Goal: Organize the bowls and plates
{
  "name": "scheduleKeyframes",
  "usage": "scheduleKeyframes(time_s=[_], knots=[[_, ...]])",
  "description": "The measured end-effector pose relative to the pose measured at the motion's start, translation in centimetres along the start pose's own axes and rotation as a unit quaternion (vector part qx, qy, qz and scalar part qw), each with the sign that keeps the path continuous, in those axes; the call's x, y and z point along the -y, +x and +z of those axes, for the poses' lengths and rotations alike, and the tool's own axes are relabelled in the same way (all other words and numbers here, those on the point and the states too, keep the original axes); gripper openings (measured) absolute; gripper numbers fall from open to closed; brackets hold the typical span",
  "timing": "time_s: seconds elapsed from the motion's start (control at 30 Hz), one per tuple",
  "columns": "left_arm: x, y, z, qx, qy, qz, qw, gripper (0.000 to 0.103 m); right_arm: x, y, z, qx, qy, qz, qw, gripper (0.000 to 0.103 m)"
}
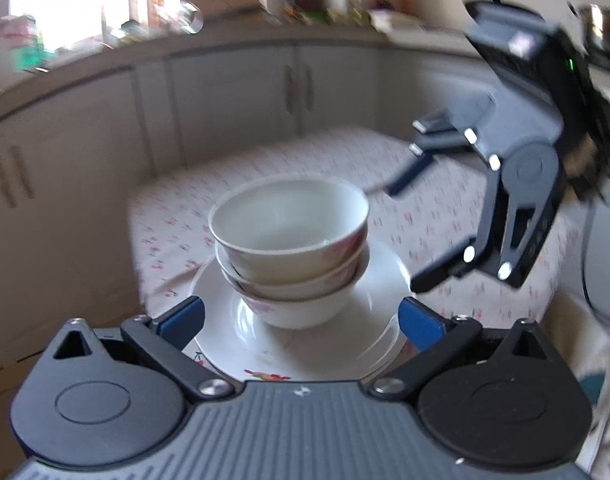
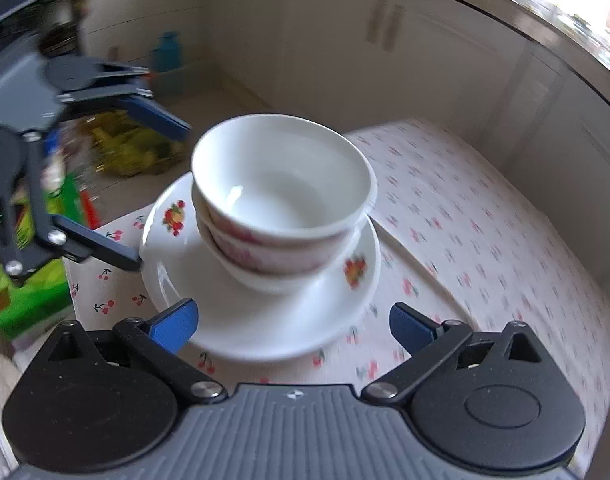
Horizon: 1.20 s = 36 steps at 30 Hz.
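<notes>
Three white bowls (image 1: 291, 240) with pink flower patterns sit nested in a stack on white plates (image 1: 341, 352) with fruit prints. The stack also shows in the right wrist view (image 2: 283, 196) on the plates (image 2: 185, 280). My left gripper (image 1: 301, 322) is open and empty, its blue pads on either side of the plates' near rim. My right gripper (image 2: 293, 328) is open and empty, just in front of the plates. Each gripper shows in the other's view: the right gripper (image 1: 405, 232) at the right, the left gripper (image 2: 161, 196) at the left, one finger close to the plate rim.
The plates stand on a small table with a cherry-print cloth (image 2: 485, 240). Pale kitchen cabinets (image 1: 225, 92) run behind, with a cluttered counter (image 1: 305, 12) above. Green and yellow packages (image 2: 133, 148) lie on the floor to the left in the right wrist view.
</notes>
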<state>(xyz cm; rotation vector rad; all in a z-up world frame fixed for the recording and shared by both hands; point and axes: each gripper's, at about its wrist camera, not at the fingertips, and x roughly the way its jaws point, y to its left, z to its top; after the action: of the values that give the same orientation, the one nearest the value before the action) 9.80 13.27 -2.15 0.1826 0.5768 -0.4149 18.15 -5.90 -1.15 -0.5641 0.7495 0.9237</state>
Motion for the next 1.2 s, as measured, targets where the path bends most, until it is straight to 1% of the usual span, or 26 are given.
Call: scheduleKeyframes(time_s=[0.1,0.17,0.23,0.33,0.37,0.43,0.47,0.53,0.6,0.67,0.73,0.9,1.1,1.2], knots=[[1.6,-1.6,0.0,0.029,-0.026,0.043,0.9983,0.102,-0.6,-1.4,-1.4,-0.003,0.048,-0.034,0.998,0.103],[3.0,-2.5,0.2,0.042,-0.049,0.074,0.9952,0.102,-1.2,-2.3,-2.4,-0.005,0.080,-0.067,0.995,0.103],[4.2,-3.0,0.5,0.035,-0.070,0.109,0.9910,0.102,-1.6,-3.2,-3.5,-0.014,0.127,-0.099,0.987,0.103],[6.6,-3.3,0.8,0.009,-0.099,0.170,0.9805,0.102,-1.9,-4.5,-5.4,-0.013,0.205,-0.139,0.969,0.103],[7.3,-3.3,0.9,-0.004,-0.107,0.189,0.9762,0.102,-2.0,-4.9,-6.0,-0.011,0.228,-0.148,0.962,0.103],[8.5,-3.4,1.0,-0.021,-0.112,0.210,0.9710,0.102,-2.4,-5.9,-7.2,0.000,0.270,-0.155,0.950,0.103],[9.1,-3.4,1.1,-0.028,-0.118,0.216,0.9689,0.102,-2.6,-6.6,-7.9,0.009,0.291,-0.155,0.944,0.103],[9.9,-3.7,1.0,-0.031,-0.136,0.212,0.9672,0.102,-3.2,-7.4,-8.8,0.018,0.314,-0.158,0.936,0.103],[10.5,-4.2,0.9,-0.024,-0.150,0.205,0.9668,0.102,-4.1,-8.1,-9.5,0.023,0.320,-0.178,0.930,0.103],[11.2,-4.7,0.8,-0.022,-0.162,0.211,0.9636,0.102,-4.9,-8.6,-10.1,0.026,0.319,-0.200,0.926,0.103],[11.5,-4.9,0.8,-0.022,-0.169,0.213,0.9620,0.102,-5.3,-9.1,-10.6,0.033,0.321,-0.213,0.922,0.103],[12.3,-5.2,1.0,-0.019,-0.174,0.226,0.9582,0.102,-6.1,-10.6,-10.8,0.057,0.315,-0.228,0.919,0.103],[13.1,-5.5,1.5,-0.014,-0.167,0.242,0.9556,0.102,-6.2,-11.4,-10.8,0.076,0.317,-0.229,0.917,0.103],[13.1,-5.6,1.6,-0.012,-0.169,0.241,0.9557,0.102,-6.3,-11.5,-10.9,0.081,0.319,-0.230,0.916,0.103]])
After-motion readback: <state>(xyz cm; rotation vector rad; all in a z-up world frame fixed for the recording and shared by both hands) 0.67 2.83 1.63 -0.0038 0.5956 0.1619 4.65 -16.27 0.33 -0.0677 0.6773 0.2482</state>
